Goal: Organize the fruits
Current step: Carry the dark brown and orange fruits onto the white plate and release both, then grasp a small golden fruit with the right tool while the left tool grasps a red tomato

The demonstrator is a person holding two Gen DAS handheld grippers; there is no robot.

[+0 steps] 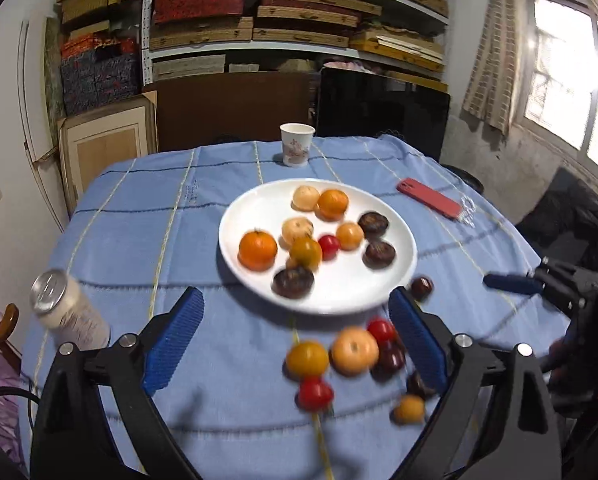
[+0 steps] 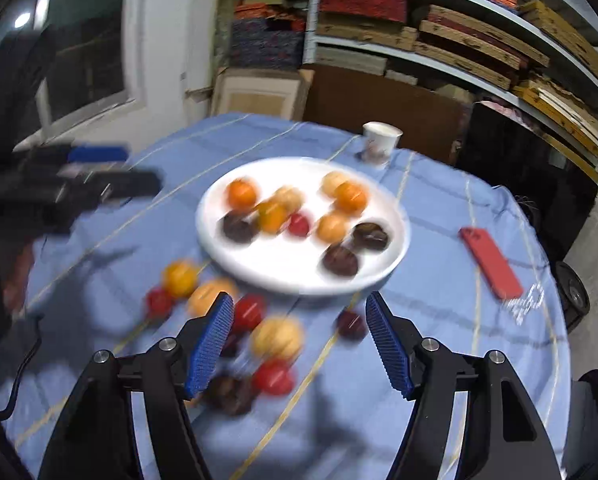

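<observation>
A white plate sits mid-table on a blue cloth, loaded with oranges, pale peeled fruits, one red tomato and three dark round fruits. The largest orange lies at the plate's left side in the left wrist view.

A loose cluster of fruit lies on the cloth just in front of the plate: a yellow-orange fruit, a pale orange, two red tomatoes, dark fruits and a small orange one near the view's lower right. A single dark fruit lies just beside the plate's near rim.

The left gripper hangs above the cloth with its blue pads spread wide, holding nothing; the cluster shows between and below its fingers. The right gripper is likewise spread and empty, its view blurred, with the pale orange and a red tomato showing between its fingers. It appears at the right edge of the left wrist view, and the left gripper shows at the left edge of the right wrist view.

A paper cup stands behind the plate. A red phone lies to the plate's right, a can on the cloth's left side. Shelves of flat boxes fill the back wall.
</observation>
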